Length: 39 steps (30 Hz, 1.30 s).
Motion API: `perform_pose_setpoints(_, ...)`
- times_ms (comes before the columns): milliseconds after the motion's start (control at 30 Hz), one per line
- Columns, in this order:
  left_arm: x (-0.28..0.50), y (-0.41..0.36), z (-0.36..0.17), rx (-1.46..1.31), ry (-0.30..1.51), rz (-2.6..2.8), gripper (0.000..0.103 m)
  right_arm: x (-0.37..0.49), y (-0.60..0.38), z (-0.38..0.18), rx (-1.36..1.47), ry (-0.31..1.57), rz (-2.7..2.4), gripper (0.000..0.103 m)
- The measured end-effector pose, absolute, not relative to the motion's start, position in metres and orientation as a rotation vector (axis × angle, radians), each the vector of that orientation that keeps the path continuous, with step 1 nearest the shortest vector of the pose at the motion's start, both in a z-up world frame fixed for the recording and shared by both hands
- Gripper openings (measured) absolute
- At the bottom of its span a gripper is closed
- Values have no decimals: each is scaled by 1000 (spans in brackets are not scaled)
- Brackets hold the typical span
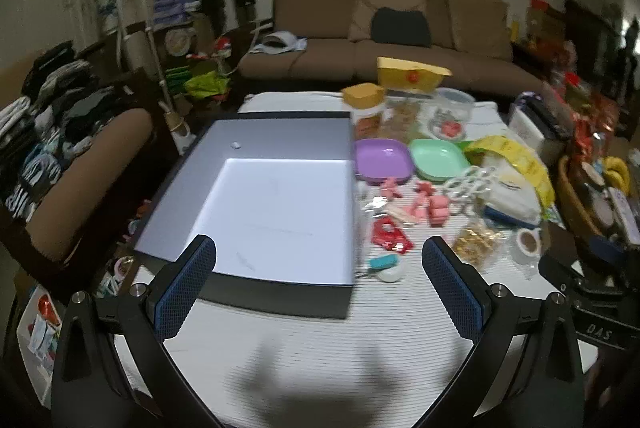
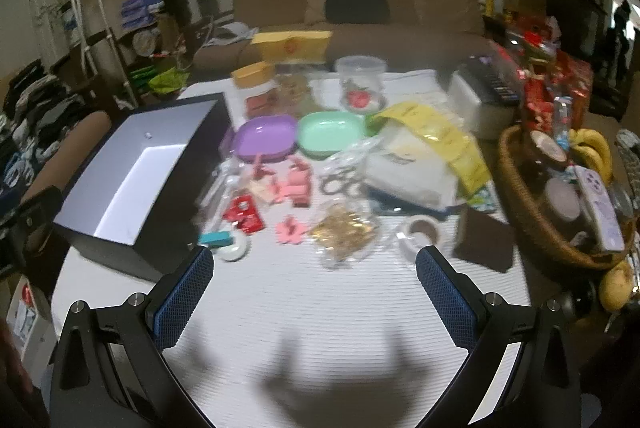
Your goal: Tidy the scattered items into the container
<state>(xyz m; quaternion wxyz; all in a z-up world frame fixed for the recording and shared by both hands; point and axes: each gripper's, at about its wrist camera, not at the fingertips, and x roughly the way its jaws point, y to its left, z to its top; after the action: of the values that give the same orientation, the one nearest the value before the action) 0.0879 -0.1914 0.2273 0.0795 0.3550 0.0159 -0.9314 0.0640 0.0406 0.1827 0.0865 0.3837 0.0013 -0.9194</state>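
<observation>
The left gripper [image 1: 320,282] is hovering over the white ribbed surface [image 1: 304,340] with its jaws spread wide and nothing between them. The right gripper [image 2: 314,288] is hovering likewise, its jaws spread and empty.

The container [image 1: 276,204], a dark box with a pale inside, is sitting on the surface on the left side of the clutter, open at the top. Only a small white speck is lying inside it, on its far wall.

Everything else is lying to the right of the container. Just beside its near right corner a white tape dispenser [image 2: 232,246] with a teal top is resting. Right of that dispenser, a red packet [image 2: 244,214] is lying flat, and farther right a pink flower-shaped piece [image 2: 289,231] is sitting near a clear bag of gold bits [image 2: 344,230]. A roll of tape [image 2: 422,230] is lying right of that bag, with a dark brown wallet [image 2: 484,240] beyond it.

Behind the red packet, away from the grippers, pink blocks [image 2: 296,184] are scattered, and behind those a purple plate [image 2: 264,138] and a green plate [image 2: 334,132] are sitting side by side. A pair of scissors [image 2: 340,180] is lying right of the pink blocks, against a heap of white and yellow bags [image 2: 424,156]. A wicker basket [image 2: 520,212] holding bananas is standing at the far right of the surface.
</observation>
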Motion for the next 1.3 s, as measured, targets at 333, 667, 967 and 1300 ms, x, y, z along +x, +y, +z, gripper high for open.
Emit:
perform_pose_setpoints(333, 101, -264, 217, 1049, 113, -2697, 103, 67, -26, 178, 1115, 104, -2671, 103)
perform_pose_setpoints(667, 101, -301, 201, 1084, 155, -2659, 103, 62, -68, 169, 1109, 142, -2602, 103)
perform_pose_setpoints(967, 92, -255, 188, 1128, 144, -2753, 103, 51, -20, 153, 1177, 62, -2638, 103)
perform_pose_setpoints(1300, 72, -157, 177, 1205, 27, -2899, 103, 45, 93, 150, 1190, -61, -2761, 103)
